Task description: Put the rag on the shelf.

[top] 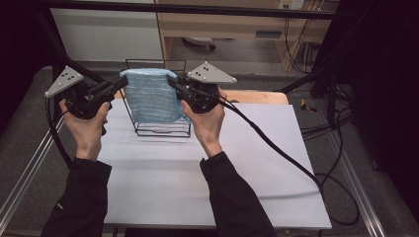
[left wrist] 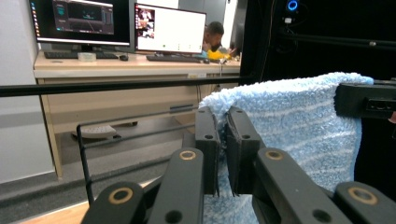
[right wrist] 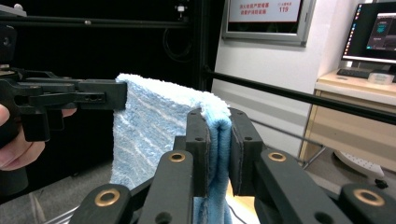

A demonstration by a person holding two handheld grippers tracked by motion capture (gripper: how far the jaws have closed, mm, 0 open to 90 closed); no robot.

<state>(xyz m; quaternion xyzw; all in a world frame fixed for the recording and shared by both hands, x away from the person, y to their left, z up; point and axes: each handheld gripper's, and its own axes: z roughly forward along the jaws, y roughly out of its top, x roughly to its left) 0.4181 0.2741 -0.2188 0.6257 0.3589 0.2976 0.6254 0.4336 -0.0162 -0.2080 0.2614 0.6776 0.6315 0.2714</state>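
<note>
A person at a white counter (top: 197, 187) holds a light-blue towel (top: 150, 96) stretched over a black wire rack (top: 163, 129) toward 12 o'clock on the counter. The left tongs (top: 118, 84) are closed on the towel's upper corner at 9 o'clock, the right tongs (top: 173, 83) closed on the upper corner at 3 o'clock. The left gripper view shows the fabric pinched between the black jaws; in the right gripper view the folded edge is clamped likewise. The towel hangs down into the rack.

Overhead view; two close towel (top: 150, 96) views
</note>
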